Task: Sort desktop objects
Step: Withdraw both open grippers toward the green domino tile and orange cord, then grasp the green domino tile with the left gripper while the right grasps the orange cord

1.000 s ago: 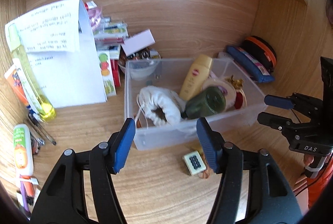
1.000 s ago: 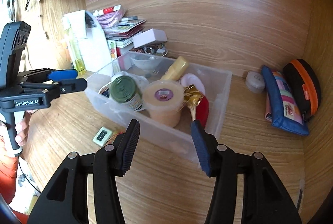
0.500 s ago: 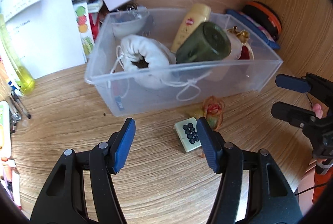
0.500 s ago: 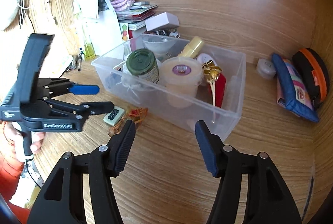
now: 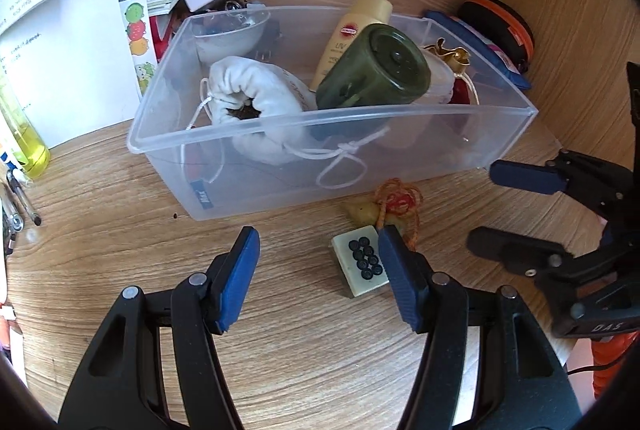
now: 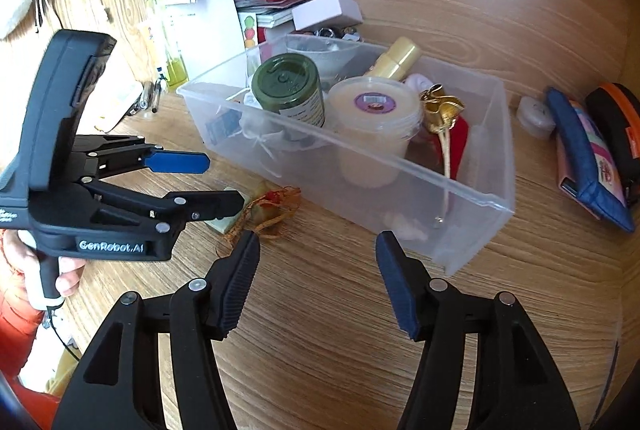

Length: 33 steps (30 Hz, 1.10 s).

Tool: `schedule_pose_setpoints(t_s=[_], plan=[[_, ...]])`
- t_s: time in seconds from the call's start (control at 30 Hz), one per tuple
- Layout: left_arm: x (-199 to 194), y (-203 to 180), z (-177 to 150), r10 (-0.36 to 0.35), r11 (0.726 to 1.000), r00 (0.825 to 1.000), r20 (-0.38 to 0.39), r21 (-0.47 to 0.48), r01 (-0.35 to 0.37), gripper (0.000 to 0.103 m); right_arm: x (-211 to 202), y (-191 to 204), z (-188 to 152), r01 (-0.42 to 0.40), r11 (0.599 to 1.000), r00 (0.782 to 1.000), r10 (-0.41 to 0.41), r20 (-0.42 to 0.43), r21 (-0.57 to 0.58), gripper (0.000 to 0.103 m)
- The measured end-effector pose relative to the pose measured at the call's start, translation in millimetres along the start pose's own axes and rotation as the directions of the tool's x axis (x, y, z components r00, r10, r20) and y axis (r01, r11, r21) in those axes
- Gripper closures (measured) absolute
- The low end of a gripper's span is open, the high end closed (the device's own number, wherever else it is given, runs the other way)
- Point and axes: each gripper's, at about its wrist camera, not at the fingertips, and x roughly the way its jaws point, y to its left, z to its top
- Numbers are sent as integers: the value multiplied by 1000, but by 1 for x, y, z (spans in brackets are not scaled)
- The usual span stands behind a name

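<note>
Mahjong tile [image 5: 360,264] lies flat on desk, just in front of clear bin [image 5: 360,166], touching tasselled charm [image 5: 394,208]. Left gripper [image 5: 318,272] nearest, jaws apart, tile by its right finger; right gripper [image 6: 316,278] also agape, farther.

Left gripper [image 5: 318,264] jaws apart, empty, above wooden desk [image 5: 120,230]. Mahjong tile [image 5: 360,260] just beside its right finger. Clear bin [image 5: 280,182] beyond. Right gripper [image 5: 486,208] at right, parted.
</note>
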Motion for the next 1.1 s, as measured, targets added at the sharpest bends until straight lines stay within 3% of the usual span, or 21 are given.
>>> schedule_pose_setpoints(t_s=[0.23,0.33,0.6,0.87,1.1], plan=[[3,-7,0,-37,999,999,-12,8,37,42,5,0,-3,-6,1000,1000,6,-17,6,46],[3,-11,-2,-12,999,1000,-10,35,12,42,6,-2,-2,-3,1000,1000,3,-21,10,46],[-4,14,-13,30,999,999,-13,-12,-30,42,14,5,2,-19,1000,999,19,-36,-16,46],[-8,24,-14,20,1000,1000,-5,-16,-20,42,37,24,9,-24,996,997,18,-72,-83,47],[0,15,-9,7,1000,1000,2,22,-7,51,50,31,14,6,992,997,-15,-78,-124,48]])
